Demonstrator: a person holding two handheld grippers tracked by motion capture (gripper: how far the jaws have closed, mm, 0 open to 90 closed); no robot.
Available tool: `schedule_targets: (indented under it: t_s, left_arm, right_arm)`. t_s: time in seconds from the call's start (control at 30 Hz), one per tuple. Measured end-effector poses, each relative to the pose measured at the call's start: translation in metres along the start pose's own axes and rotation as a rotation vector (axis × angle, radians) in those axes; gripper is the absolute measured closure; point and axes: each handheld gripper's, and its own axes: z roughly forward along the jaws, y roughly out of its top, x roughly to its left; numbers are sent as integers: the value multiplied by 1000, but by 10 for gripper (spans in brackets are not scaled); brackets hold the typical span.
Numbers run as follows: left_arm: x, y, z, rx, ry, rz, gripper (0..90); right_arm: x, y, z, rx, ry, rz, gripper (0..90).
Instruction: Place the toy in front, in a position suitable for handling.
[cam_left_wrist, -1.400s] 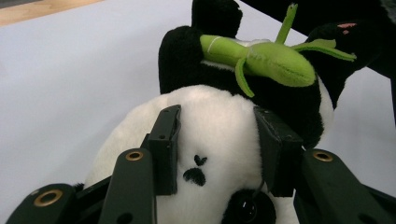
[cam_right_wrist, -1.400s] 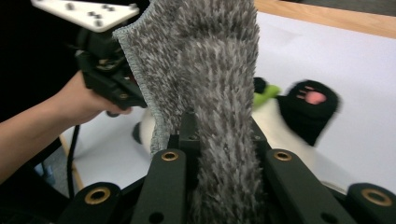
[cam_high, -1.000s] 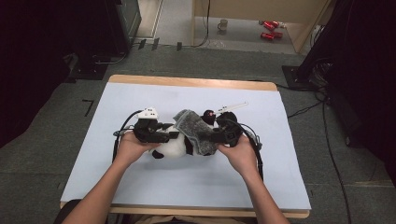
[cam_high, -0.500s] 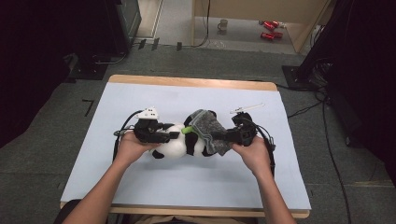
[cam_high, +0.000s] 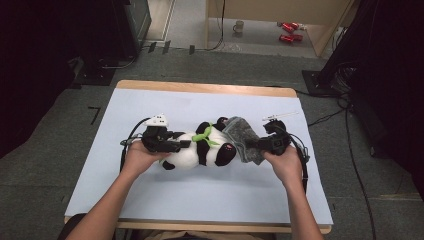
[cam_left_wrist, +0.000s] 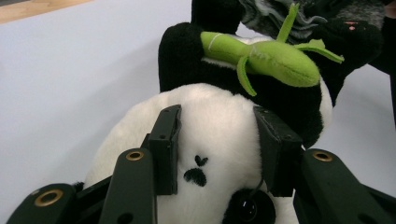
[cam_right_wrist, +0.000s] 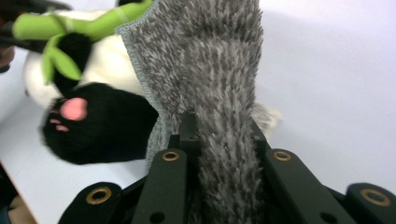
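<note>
A black-and-white panda plush (cam_high: 200, 150) lies on its back across the middle of the white table cover (cam_high: 150, 105), a green bamboo sprig (cam_high: 206, 134) on its chest. My left gripper (cam_high: 182, 145) is shut on the panda's white head (cam_left_wrist: 210, 126), a pad pressing into each side. A fuzzy grey knitted cloth (cam_high: 242, 137) lies over the panda's lower end, beside its black foot with a pink sole (cam_right_wrist: 74, 112). My right gripper (cam_high: 257, 145) is shut on this grey cloth (cam_right_wrist: 219, 70), which bunches between the jaws.
A small white pen-like object (cam_high: 280, 116) lies on the cover at the back right. Cables trail from both grippers across the cover. The table's wooden edge (cam_high: 200, 87) shows at the back. On the floor beyond stand a mug (cam_high: 239, 25) and red items (cam_high: 289, 30).
My right hand has moved to the right with the grey cloth, drawing it down the panda and uncovering the body, the green sprig and a foot. The left hand has stayed put.
</note>
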Motion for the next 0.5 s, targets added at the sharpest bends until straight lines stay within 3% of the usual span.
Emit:
schedule_targets:
  t_s: [0.13,0.3,0.4,0.5]
  left_arm:
    - [-2,0,0,4,4,7,558]
    - [-5,0,0,6,8,21,559]
    - [-6,0,0,3,11,27,558]
    - [-6,0,0,4,11,27,558]
  right_arm:
    - [-1,4,-14,-66,48,13,775]
    - [28,15,-31,-142,120,-50,775]
    - [50,20,-28,-146,181,-108,774]
    - [65,21,-17,-109,214,-140,773]
